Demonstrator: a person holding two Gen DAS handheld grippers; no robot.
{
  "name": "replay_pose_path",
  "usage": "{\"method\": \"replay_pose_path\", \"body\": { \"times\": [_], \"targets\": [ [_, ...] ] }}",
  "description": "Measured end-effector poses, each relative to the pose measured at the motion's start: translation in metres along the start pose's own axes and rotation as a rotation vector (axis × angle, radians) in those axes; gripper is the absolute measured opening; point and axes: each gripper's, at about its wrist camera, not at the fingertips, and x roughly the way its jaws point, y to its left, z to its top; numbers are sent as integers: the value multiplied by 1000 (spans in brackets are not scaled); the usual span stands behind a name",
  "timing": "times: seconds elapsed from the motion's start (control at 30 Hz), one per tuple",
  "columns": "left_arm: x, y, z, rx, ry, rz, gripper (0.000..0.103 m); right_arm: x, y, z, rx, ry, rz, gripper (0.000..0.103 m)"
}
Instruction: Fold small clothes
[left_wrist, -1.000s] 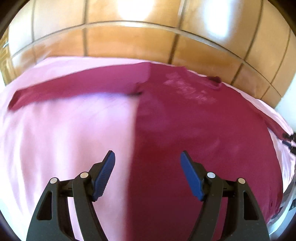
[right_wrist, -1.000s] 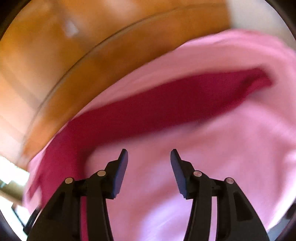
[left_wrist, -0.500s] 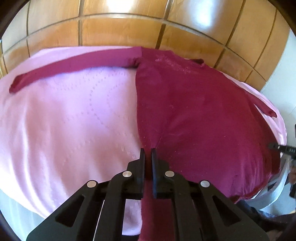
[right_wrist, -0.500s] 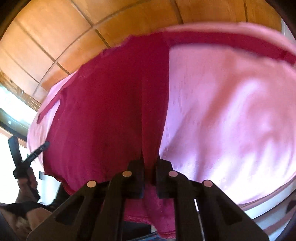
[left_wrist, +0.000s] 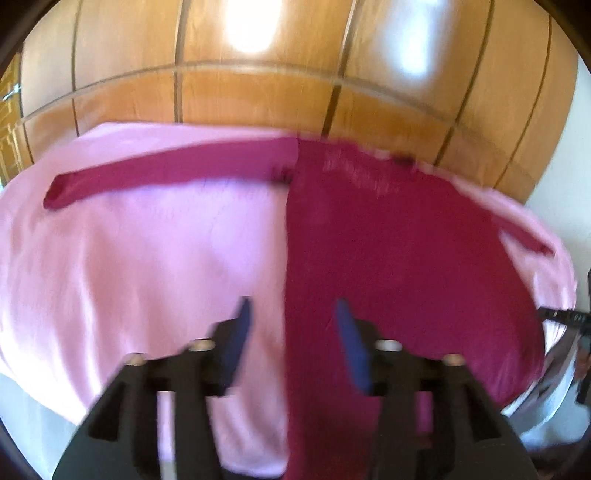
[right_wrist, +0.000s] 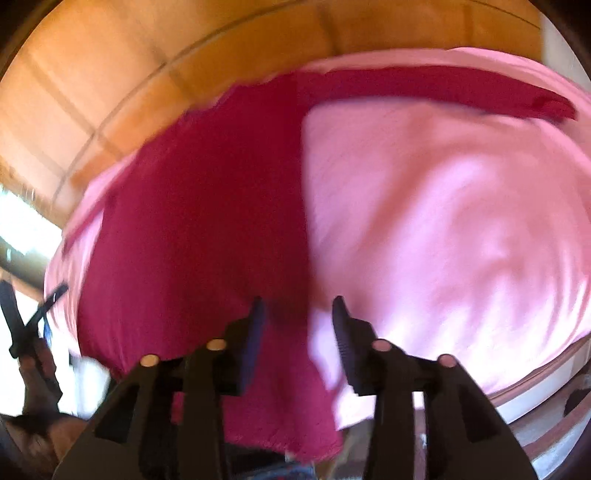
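A maroon long-sleeved top lies spread flat on a pink bedsheet, its hem hanging over the near edge. One sleeve stretches left and the other sleeve points right. My left gripper hovers over the top's left side edge, jaws opening, cloth below them but not pinched. In the right wrist view the top fills the left half and its sleeve runs right. My right gripper hangs over the right side edge, jaws opening, pads off the cloth.
A wooden panelled wall rises right behind the bed. The bed's near edge drops off just below both grippers. The left gripper and a hand show at the left of the right wrist view, by a bright window.
Half a second ago both grippers were shut on the top's hem corners. Both have opened and let go. The top lies where it was.
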Motion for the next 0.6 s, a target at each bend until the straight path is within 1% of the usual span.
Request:
{"method": "replay_pose_path", "body": {
  "times": [0.03,0.07,0.1,0.17,0.2,0.27,0.33,0.47,0.5,0.57,0.6],
  "targets": [
    [4,-3,5,-10,-9,-18,54,-3,-9,6,36,-26,1,54],
    [12,-9,12,-20,-6,-49,54,-7,-30,19,117,-83,-2,55],
    [16,-13,15,-25,-8,-63,54,-9,-43,27,166,-111,1,55],
    [27,-25,21,-21,-8,-87,54,-11,-81,48,313,-183,13,55],
    [37,-35,24,-8,6,-103,54,-10,-102,59,383,-219,11,54],
    [51,-49,25,7,23,-112,54,-8,-133,76,486,-273,-3,52],
    [69,-61,25,28,62,-122,54,-3,-162,96,570,-314,-8,48],
    [90,-71,22,51,121,-117,54,12,-200,124,676,-341,-43,46],
    [95,-73,22,64,128,-109,54,15,-209,129,702,-345,-52,44],
    [98,-72,21,82,133,-92,54,21,-224,139,753,-368,-58,35],
    [100,-71,20,84,134,-88,54,22,-231,145,763,-374,-82,25]
  ]
}}
